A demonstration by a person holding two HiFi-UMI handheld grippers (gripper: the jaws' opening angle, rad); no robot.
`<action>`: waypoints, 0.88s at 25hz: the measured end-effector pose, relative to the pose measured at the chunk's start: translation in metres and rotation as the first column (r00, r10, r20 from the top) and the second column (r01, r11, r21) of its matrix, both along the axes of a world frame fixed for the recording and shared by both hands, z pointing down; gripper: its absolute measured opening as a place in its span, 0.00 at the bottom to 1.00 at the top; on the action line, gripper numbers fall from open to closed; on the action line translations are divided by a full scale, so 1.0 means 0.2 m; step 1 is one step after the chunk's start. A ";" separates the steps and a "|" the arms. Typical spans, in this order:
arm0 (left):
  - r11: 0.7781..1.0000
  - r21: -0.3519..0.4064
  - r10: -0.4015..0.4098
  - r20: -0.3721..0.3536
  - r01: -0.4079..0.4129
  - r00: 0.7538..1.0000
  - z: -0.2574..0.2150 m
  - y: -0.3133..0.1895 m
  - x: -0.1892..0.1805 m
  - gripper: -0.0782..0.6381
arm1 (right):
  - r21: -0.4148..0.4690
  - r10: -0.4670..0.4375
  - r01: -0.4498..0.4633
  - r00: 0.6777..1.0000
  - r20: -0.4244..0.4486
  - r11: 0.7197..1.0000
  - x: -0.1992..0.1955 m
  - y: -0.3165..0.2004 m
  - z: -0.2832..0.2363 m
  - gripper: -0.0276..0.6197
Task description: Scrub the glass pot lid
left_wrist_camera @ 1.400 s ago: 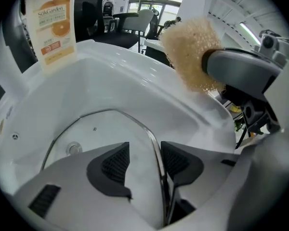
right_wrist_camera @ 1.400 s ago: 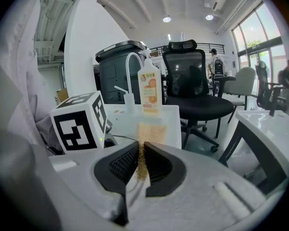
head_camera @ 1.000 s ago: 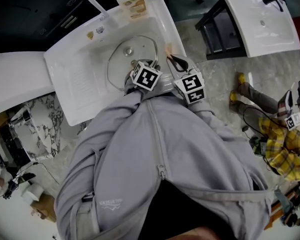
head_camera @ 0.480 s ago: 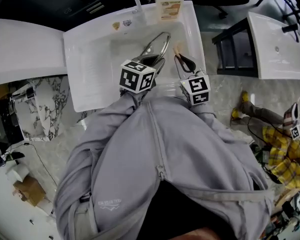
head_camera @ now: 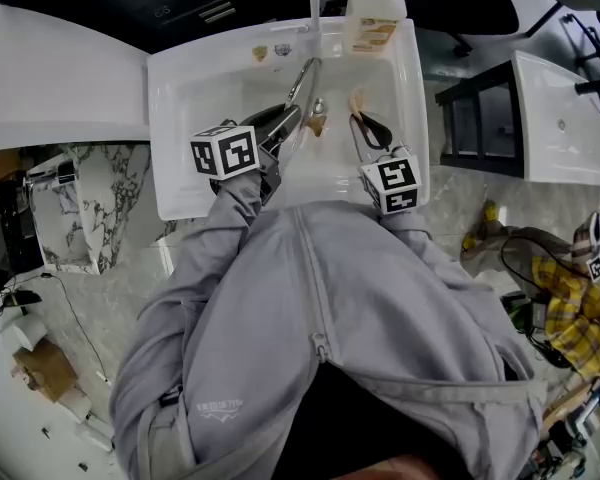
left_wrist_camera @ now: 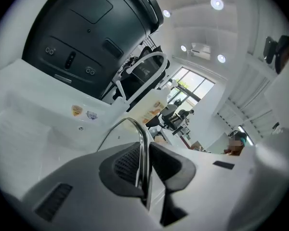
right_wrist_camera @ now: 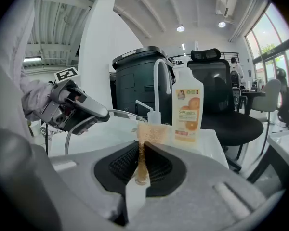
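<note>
The glass pot lid [head_camera: 302, 83] stands tilted on its edge over the white sink [head_camera: 175, 108]. My left gripper [head_camera: 283, 120] is shut on its metal rim [left_wrist_camera: 133, 125]; its jaws have just been closing, with that rim between them. In the left gripper view the pads [left_wrist_camera: 127, 165] pinch the steel band. My right gripper [head_camera: 362, 126] hovers just right of the lid, shut on a thin tan scrub pad [right_wrist_camera: 149, 133]. In the right gripper view the left gripper [right_wrist_camera: 79, 109] and lid rim [right_wrist_camera: 70, 134] sit at the left.
An orange-labelled soap bottle [head_camera: 375, 18] [right_wrist_camera: 188, 105] stands at the sink's back right corner beside the white faucet [right_wrist_camera: 159, 81]. A white counter [head_camera: 50, 78] adjoins on the left. A black stand [head_camera: 480, 118] and a second basin [head_camera: 560, 78] are to the right.
The lid lay flat in the sink; the left gripper took its rim and raised it onto its edge, moving up and left. The right gripper with the pad shifted slightly.
</note>
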State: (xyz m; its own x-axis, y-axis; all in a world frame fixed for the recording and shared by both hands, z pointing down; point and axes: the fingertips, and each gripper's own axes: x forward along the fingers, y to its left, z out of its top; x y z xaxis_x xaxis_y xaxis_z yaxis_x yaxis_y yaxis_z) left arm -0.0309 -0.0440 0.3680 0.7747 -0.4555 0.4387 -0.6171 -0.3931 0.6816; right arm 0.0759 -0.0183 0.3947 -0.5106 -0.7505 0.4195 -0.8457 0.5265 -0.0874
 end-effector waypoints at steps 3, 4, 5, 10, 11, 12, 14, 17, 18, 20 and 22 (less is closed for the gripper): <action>1.000 0.000 0.000 -0.051 0.000 0.999 -0.01 -0.01 -0.07 0.19 | -0.004 -0.014 0.014 1.000 0.000 1.000 -0.05 -0.01 -0.01 0.09; 1.000 0.000 -0.001 -0.065 0.001 0.998 -0.01 -0.01 -0.10 0.19 | -0.006 -0.017 0.017 1.000 0.000 1.000 -0.07 -0.01 -0.01 0.09; 1.000 0.001 -0.002 -0.078 0.002 0.997 -0.01 -0.01 -0.13 0.19 | -0.008 -0.020 0.020 1.000 -0.001 1.000 -0.08 -0.01 0.00 0.09; 1.000 0.000 -0.030 -0.122 0.030 0.992 0.01 -0.04 -0.30 0.19 | -0.021 -0.032 0.032 0.999 -0.006 0.999 -0.11 0.00 0.02 0.09; 0.999 0.002 -0.036 -0.123 0.037 0.992 0.02 -0.05 -0.33 0.19 | -0.023 -0.033 0.033 0.999 -0.005 0.999 -0.11 0.00 0.02 0.09; 0.999 0.005 -0.043 -0.120 0.044 0.992 0.03 -0.06 -0.36 0.19 | -0.025 -0.033 0.033 0.999 0.000 0.999 -0.11 0.00 0.02 0.09; 0.998 0.014 -0.052 -0.109 0.054 0.993 0.04 -0.08 -0.42 0.19 | -0.030 -0.033 0.034 0.999 0.009 0.999 -0.12 0.00 0.01 0.09; 0.998 0.024 -0.061 -0.054 0.062 0.997 0.08 -0.11 -0.51 0.19 | -0.036 -0.037 0.038 0.999 0.013 0.999 -0.14 -0.01 0.02 0.09; 0.998 0.024 -0.061 -0.027 0.062 0.998 0.10 -0.12 -0.54 0.19 | -0.039 -0.040 0.041 0.999 0.014 0.998 -0.14 -0.01 0.02 0.09; 0.998 0.021 -0.053 0.019 0.053 0.998 0.14 -0.13 -0.59 0.19 | -0.044 -0.049 0.050 0.999 0.014 0.998 -0.15 0.00 0.02 0.09; 0.999 0.008 -0.041 0.041 0.041 0.998 0.17 -0.13 -0.63 0.19 | -0.049 -0.061 0.062 0.998 0.013 0.997 -0.16 -0.01 0.03 0.09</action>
